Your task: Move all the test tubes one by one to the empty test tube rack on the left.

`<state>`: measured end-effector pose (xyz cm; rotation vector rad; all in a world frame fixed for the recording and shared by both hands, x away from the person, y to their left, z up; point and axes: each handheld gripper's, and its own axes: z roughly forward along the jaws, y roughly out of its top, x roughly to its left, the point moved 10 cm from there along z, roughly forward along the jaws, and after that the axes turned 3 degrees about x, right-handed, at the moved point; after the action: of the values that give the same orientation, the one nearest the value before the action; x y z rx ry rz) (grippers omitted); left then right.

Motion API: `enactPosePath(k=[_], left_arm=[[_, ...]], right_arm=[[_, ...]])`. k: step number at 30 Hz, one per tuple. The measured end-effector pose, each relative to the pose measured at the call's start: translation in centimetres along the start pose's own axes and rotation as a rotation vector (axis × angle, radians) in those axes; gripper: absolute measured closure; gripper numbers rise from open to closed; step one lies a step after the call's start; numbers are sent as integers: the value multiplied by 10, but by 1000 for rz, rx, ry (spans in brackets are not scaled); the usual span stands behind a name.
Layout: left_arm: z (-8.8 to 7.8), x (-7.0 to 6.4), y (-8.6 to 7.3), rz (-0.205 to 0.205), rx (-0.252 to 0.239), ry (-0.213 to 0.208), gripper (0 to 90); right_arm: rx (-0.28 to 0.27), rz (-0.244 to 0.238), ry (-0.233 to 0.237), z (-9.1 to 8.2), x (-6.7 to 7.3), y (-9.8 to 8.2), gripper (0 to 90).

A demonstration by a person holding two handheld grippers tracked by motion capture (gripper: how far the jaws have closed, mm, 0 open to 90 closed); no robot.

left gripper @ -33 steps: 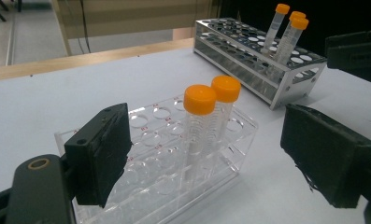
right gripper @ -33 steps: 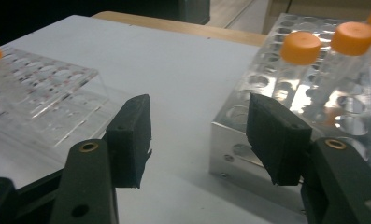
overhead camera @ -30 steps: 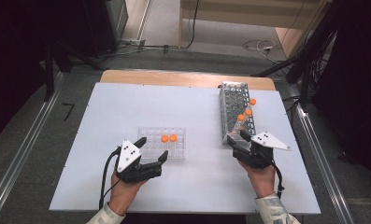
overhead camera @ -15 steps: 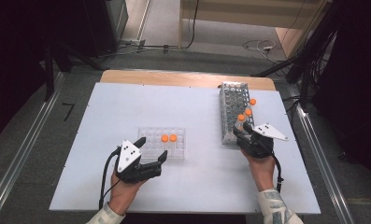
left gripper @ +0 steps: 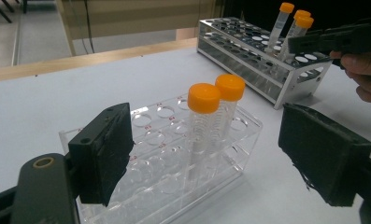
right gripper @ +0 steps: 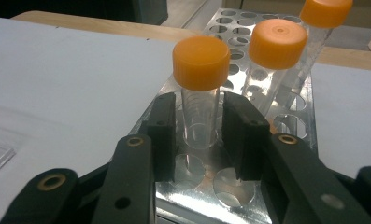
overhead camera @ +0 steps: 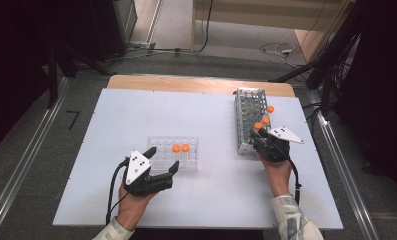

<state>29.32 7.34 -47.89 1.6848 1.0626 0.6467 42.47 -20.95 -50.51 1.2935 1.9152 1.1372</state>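
At the metal rack by the table's right edge, the right gripper has moved in and now pinches the nearest orange-capped tube, likely to lift it, while the left gripper waits wide open and empty.

even overhead light on the white table; dark surroundings; soft, slightly blurred frames

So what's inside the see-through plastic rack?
The clear rack holds two orange-capped tubes, side by side. The other holes look empty. Whether anything is inside the tubes cannot be told.
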Motion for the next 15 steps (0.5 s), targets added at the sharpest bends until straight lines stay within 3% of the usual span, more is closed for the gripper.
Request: enactPosePath(k=[15], left_arm=[[0,0,-1,1,7,-1,182]], right_arm=[[-9,-4,-8,0,-2,4,709]])
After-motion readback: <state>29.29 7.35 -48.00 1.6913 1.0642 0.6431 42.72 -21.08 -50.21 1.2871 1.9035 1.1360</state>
